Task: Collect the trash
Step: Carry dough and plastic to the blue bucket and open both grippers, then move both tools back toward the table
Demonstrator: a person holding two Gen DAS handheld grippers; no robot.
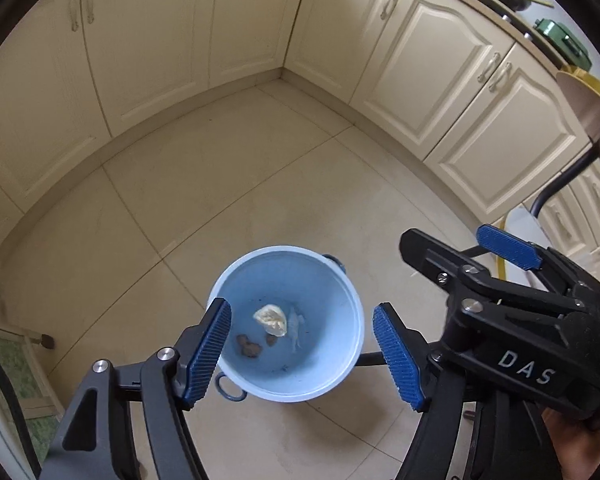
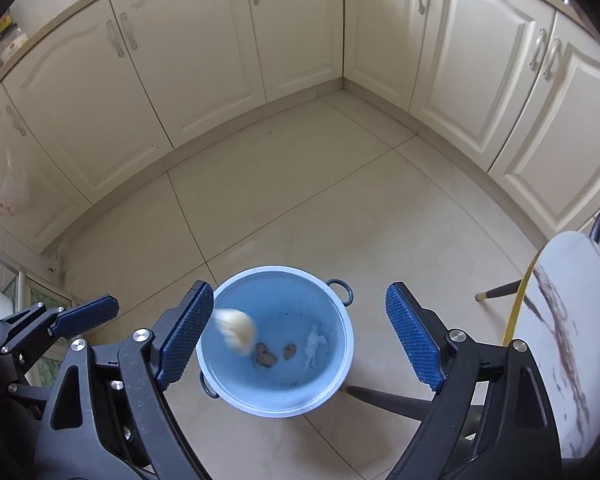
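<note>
Both hand-held grippers, left (image 1: pixel 302 354) and right (image 2: pixel 300 336), hang spread and empty over the round blue plastic bin (image 2: pixel 342 380); release only when centred above it.

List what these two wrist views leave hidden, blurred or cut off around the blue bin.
- Pale scrap, right wrist view: motion-blurred, so what it is stays unclear.
- Blue bin, left wrist view: near-left rim hidden by the left gripper.
- White chair seat, right wrist view: cut off by the frame edge.
</note>
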